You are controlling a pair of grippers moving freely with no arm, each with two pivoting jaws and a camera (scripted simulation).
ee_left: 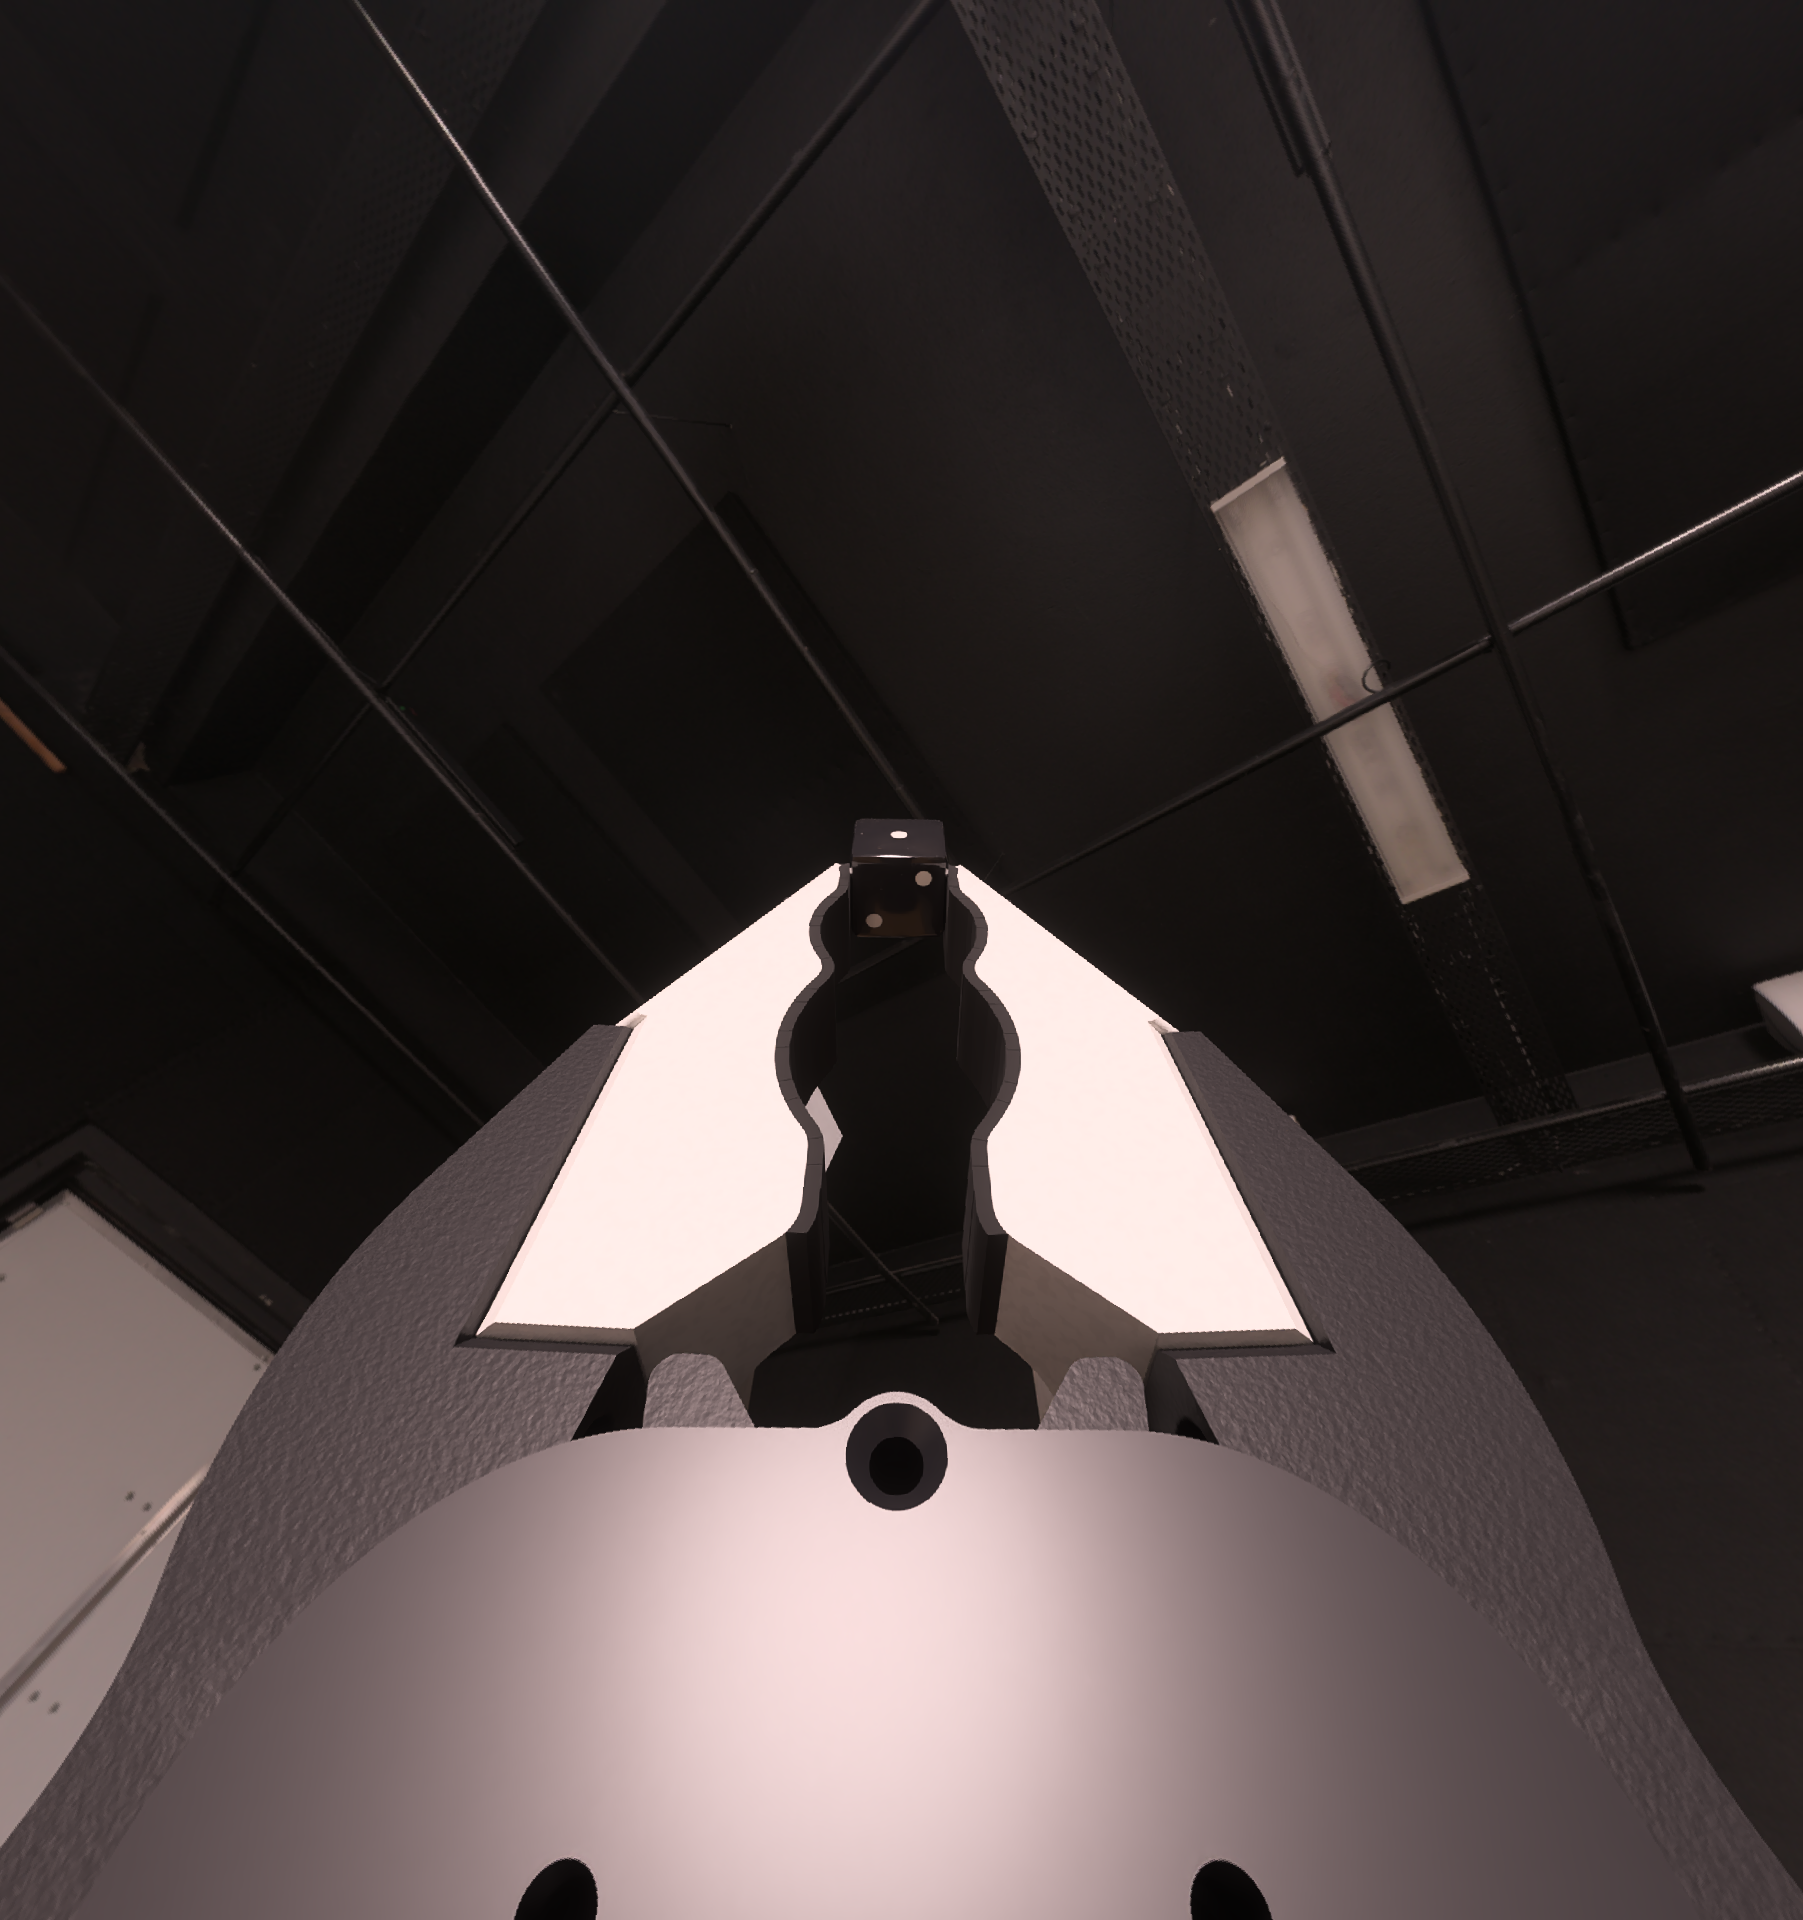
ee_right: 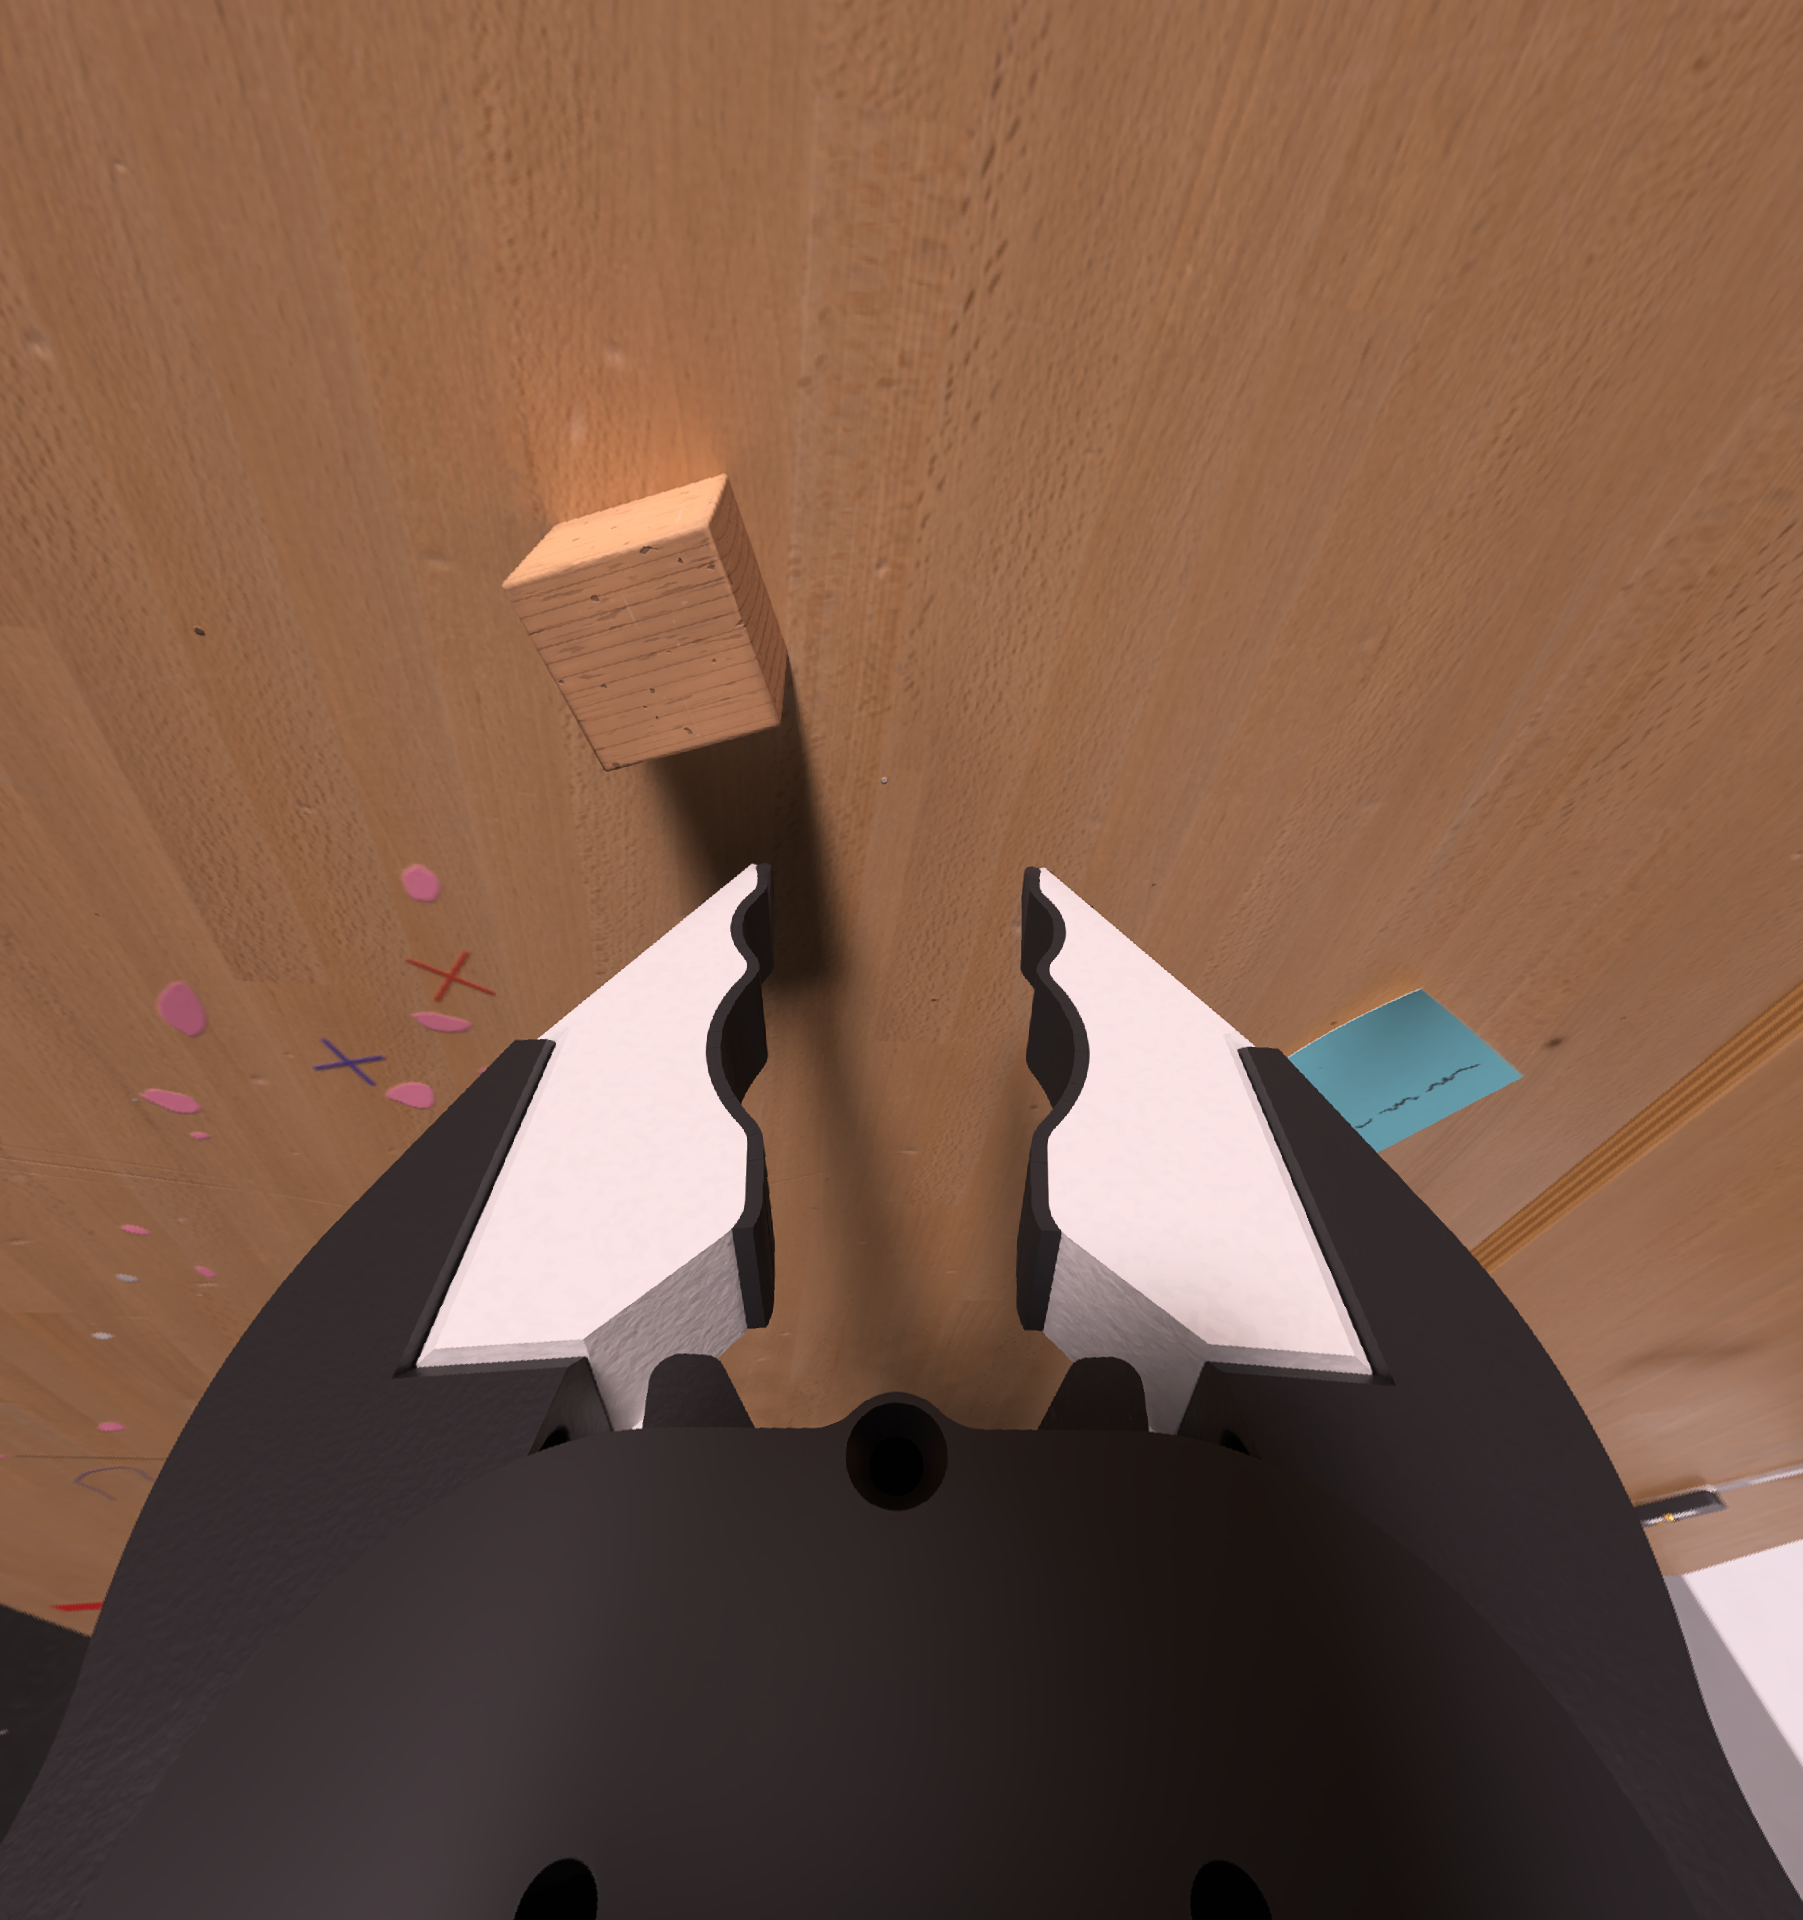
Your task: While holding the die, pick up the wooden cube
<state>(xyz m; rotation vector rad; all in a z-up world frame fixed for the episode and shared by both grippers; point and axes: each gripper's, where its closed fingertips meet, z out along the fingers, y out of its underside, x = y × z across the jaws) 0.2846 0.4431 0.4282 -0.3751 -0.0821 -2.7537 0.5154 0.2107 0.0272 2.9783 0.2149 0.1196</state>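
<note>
The left gripper (ee_left: pixel 898 883), white-fingered with a grey body, points up at a dark ceiling and clenches a small black die with white pips (ee_left: pixel 898 875) right at its fingertips.

On the brown wooden tabletop (ee_right: pixel 1292 416), pink paint blotches (ee_right: pixel 181 1008) and small red and blue crosses lie left of the light wooden cube with lined grain (ee_right: pixel 653 623). The cube rests flat on the tabletop. The right gripper (ee_right: pixel 897 883) hovers just right of and nearer than the cube, fingers spread and gripping nothing. A blue paper note (ee_right: pixel 1406 1065) lies far right of the cube.
</note>
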